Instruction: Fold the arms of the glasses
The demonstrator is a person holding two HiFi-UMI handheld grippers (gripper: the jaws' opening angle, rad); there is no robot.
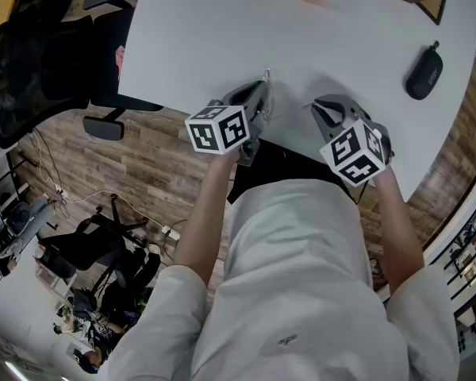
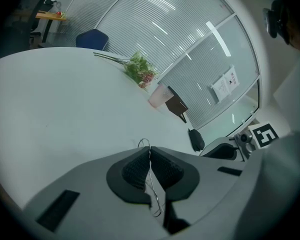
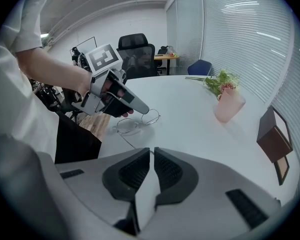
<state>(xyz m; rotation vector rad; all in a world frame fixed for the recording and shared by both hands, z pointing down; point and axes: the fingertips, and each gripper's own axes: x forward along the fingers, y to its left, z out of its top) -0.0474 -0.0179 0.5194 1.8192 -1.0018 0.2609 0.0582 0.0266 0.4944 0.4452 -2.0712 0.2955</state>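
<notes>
Glasses (image 3: 137,122): wire-rimmed, at the near edge of the white table (image 1: 222,38), left of centre.
Left gripper (image 2: 150,149): jaws clamped on the glasses' thin frame.
Right gripper (image 3: 152,151): near their right, jaws a narrow slit apart, empty.

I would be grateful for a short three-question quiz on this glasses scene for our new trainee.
1. True or false: the left gripper is clamped on the glasses.
2. What is between the jaws of the right gripper? A the glasses; B nothing; C a cloth.
3. Fill in: near the picture frame on the table stands a pink ___.

Key
1. True: the wire frame runs between its closed pads.
2. B: only a narrow empty slit shows.
3. cup
</notes>
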